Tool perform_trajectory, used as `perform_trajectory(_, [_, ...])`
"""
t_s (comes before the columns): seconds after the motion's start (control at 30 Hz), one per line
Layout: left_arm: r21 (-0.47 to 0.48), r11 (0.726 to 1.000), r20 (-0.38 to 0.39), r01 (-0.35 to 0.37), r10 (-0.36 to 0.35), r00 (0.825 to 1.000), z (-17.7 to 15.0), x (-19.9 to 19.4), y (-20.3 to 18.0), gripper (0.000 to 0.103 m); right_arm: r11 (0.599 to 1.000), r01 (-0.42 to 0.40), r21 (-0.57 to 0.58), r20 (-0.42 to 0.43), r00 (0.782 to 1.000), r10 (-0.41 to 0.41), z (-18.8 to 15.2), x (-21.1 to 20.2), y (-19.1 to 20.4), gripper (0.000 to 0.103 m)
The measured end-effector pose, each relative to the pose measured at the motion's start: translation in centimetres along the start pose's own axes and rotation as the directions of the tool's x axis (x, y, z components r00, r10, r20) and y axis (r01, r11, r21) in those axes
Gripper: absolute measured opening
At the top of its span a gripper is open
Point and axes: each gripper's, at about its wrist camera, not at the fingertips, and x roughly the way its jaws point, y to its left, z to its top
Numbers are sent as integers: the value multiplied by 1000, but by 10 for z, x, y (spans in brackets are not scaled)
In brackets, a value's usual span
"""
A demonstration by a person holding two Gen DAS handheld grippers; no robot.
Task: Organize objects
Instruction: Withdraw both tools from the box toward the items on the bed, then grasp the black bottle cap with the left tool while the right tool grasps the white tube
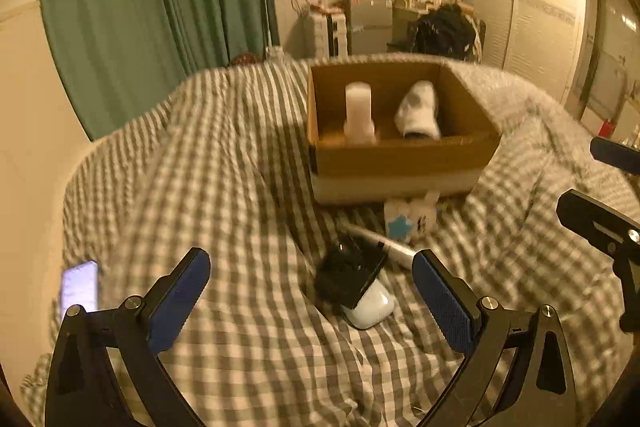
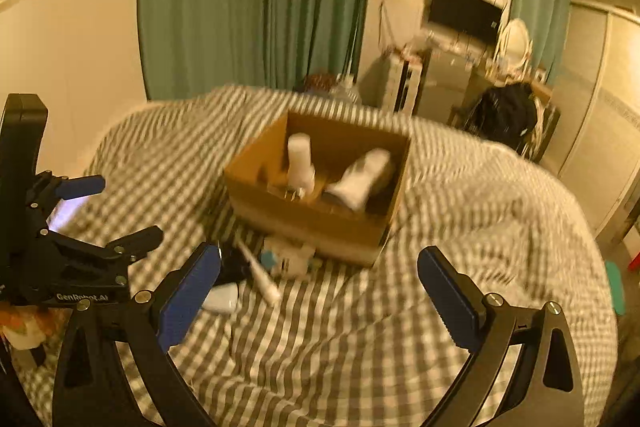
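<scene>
- Left gripper (image 1: 311, 301): jaws spread wide, holding nothing, poised over the checked bedspread (image 1: 224, 187).
- Right gripper (image 2: 319, 291): jaws likewise apart, empty.
- Between the left pads: black object (image 1: 350, 277) resting on a white case (image 1: 370, 305).
- Just beyond: white pen-like stick (image 1: 384, 245), small white packet (image 1: 410, 217) touching the cardboard box (image 1: 400, 157).
- In box: upright white bottle (image 1: 359, 111), tilted white roll (image 1: 418, 109).
- Lit phone (image 1: 79, 286) far left.

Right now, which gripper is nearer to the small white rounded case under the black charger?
Left. The left gripper brackets the white case; the right gripper hovers beside it, further right.
</scene>
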Motion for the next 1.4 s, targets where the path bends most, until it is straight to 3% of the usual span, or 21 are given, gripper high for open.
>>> perform_trajectory(0.27, [46, 999, -84, -27, 31, 996, -17, 64, -15, 103, 1000, 13, 0, -106, 994, -13, -34, 60, -6, 99])
perform_trajectory(0.47, [45, 999, -159, -2, 9, 987, -16, 101, -21, 103, 999, -18, 38, -159, 987, 24, -37, 80, -12, 99])
perform_trajectory(0.67, [32, 997, -195, 76, -68, 978, -16, 121, -28, 103, 998, -34, 45, -218, 975, 43, -39, 102, -9, 99])
perform_trajectory(0.7, [11, 995, -205, 99, -94, 974, -14, 124, -26, 100, 998, -35, 51, -223, 974, 45, -40, 104, -10, 99])
perform_trajectory(0.77, [-15, 992, -212, 124, -124, 969, -14, 126, -24, 84, 998, -27, 62, -232, 972, 41, -41, 107, -11, 99])
perform_trajectory(0.8, [-25, 990, -221, 136, -139, 965, -15, 127, -23, 64, 997, -25, 66, -236, 971, 40, -41, 108, -11, 99])
perform_trajectory(0.83, [-34, 990, -228, 138, -142, 963, -16, 128, -21, 61, 997, -25, 69, -236, 971, 41, -41, 108, -11, 99])
perform_trajectory(1.07, [-65, 991, -204, 120, -131, 970, -24, 103, -12, 48, 997, -2, 83, -241, 970, 22, -43, 110, -12, 99])
perform_trajectory(1.17, [-77, 991, -156, 110, -121, 980, -24, 83, -6, 46, 997, 8, 76, -253, 967, 11, -43, 113, -9, 99])
perform_trajectory(1.4, [-31, 999, -63, 10, -12, 998, -24, 53, 4, 46, 998, -37, 45, -323, 945, 50, -43, 145, 14, 99])
